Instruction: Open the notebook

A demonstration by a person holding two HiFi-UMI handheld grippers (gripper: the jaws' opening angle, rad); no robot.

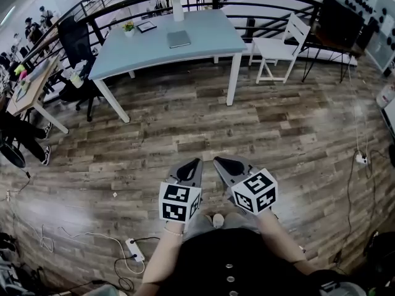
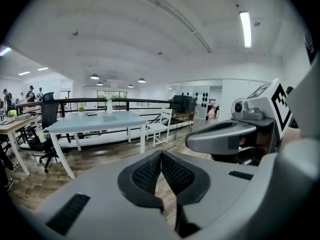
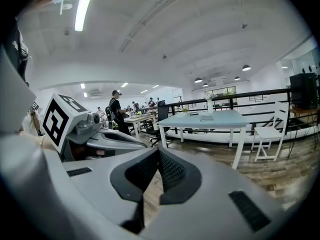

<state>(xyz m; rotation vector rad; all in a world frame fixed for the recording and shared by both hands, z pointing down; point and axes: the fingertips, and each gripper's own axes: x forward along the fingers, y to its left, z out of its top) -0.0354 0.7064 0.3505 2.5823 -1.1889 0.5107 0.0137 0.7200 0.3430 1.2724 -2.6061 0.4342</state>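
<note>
Left tongs [image 1: 197, 161] and right tongs [image 1: 218, 161] closed tight, empty; notebook [image 1: 178, 39] small, indistinct, far off on table [image 1: 213, 36]

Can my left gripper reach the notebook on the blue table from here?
Probably not: the left gripper sits close to the body, and the notebook lies on the table across a stretch of floor. Nothing blocks the path; walking closer should do.

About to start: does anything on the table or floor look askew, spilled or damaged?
Nothing stands out. The closed grey notebook lies flat on the light blue table, and the white vase stands upright. Only a white power strip with cables lies loose on the wooden floor.
</note>
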